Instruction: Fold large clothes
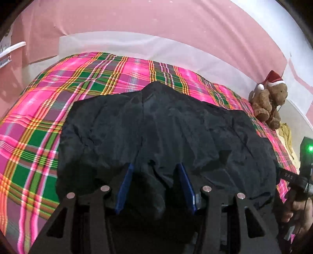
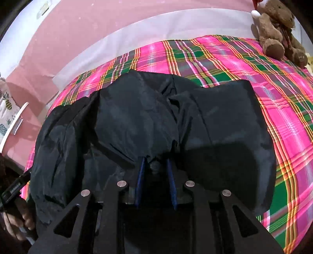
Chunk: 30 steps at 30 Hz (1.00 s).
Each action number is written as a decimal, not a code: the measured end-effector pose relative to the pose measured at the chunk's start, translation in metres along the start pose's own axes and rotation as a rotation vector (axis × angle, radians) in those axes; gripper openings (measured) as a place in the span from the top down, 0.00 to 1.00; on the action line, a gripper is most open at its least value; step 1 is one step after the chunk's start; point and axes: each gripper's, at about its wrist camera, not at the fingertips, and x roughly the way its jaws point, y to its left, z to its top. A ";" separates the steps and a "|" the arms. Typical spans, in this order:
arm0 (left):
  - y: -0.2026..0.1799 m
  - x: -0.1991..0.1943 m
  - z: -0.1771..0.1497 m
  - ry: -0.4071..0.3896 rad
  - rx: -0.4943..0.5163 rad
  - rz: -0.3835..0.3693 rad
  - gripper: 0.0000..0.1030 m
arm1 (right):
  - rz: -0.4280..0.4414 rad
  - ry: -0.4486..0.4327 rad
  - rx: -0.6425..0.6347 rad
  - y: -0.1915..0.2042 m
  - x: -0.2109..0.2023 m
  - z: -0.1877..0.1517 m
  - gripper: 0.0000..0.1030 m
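A large dark navy jacket (image 1: pixel 166 132) lies spread and crumpled on a pink and green plaid bedspread (image 1: pixel 58 93); it also shows in the right wrist view (image 2: pixel 137 121). My left gripper (image 1: pixel 155 168) has its blue fingers apart with a bunch of the jacket's near edge between them. My right gripper (image 2: pixel 155 162) has its blue fingers closer together, pinching a fold of the jacket's near edge. The fabric covers the fingertips of both.
A brown teddy bear (image 1: pixel 270 101) in a Santa hat sits at the bed's far right corner, also in the right wrist view (image 2: pixel 277 29). A pink wall (image 1: pixel 137 17) runs behind the bed. The plaid bedspread (image 2: pixel 254 64) is bare around the jacket.
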 end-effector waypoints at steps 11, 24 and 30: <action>-0.053 -0.024 -0.027 0.013 0.084 -0.136 0.51 | 0.150 -0.088 -0.190 0.076 -0.063 -0.011 0.77; -0.064 0.016 -0.055 0.081 0.171 -0.020 0.50 | 0.069 0.056 -0.215 0.070 0.021 -0.047 0.78; -0.074 0.013 -0.053 0.082 0.185 0.002 0.50 | 0.048 0.039 -0.232 0.076 0.013 -0.055 0.78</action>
